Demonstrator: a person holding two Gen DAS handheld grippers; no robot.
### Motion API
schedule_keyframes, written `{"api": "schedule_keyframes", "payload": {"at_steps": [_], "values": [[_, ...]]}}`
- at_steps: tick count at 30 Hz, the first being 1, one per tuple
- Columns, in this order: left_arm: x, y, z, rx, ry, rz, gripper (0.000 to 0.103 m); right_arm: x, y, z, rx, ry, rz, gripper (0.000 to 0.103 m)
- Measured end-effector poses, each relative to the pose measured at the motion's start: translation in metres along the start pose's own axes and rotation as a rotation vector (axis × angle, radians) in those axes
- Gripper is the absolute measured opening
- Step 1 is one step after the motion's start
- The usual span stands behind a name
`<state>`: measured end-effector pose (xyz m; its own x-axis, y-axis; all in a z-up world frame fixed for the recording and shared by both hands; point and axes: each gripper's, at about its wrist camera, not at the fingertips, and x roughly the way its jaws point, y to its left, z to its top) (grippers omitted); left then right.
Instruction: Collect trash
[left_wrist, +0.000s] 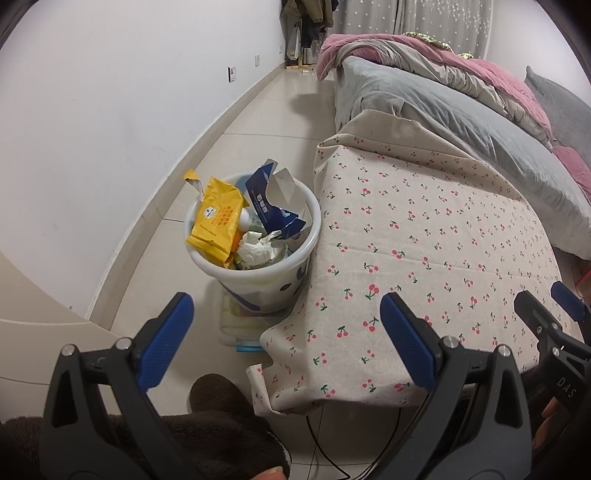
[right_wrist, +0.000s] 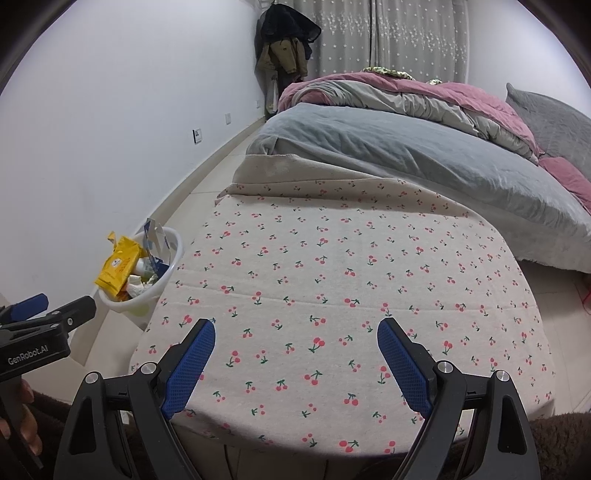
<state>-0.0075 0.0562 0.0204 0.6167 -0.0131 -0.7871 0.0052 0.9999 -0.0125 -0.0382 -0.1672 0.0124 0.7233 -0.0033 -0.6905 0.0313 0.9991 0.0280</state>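
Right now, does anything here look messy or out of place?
Yes. The white bin beside the cherry-print table is overfilled: a yellow packet and torn blue wrapper stick up past its rim.

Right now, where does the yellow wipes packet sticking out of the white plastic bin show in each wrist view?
Left wrist view: yellow wipes packet left of centre, at the left rim of the white plastic bin.
Right wrist view: same packet at the left edge, mid-height, in the bin.
Shared landmark: the cherry-print tablecloth just right of the bin.
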Motion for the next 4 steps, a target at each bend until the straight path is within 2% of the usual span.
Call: {"api": "schedule_keyframes", "payload": {"at_steps": [4], "values": [[0.0027,0.0031,0.0062,-0.001,0.02,-0.012,0.1,0.0045,-0.0029,0.0019,0.022,0.03,0.017,0.091]]}}
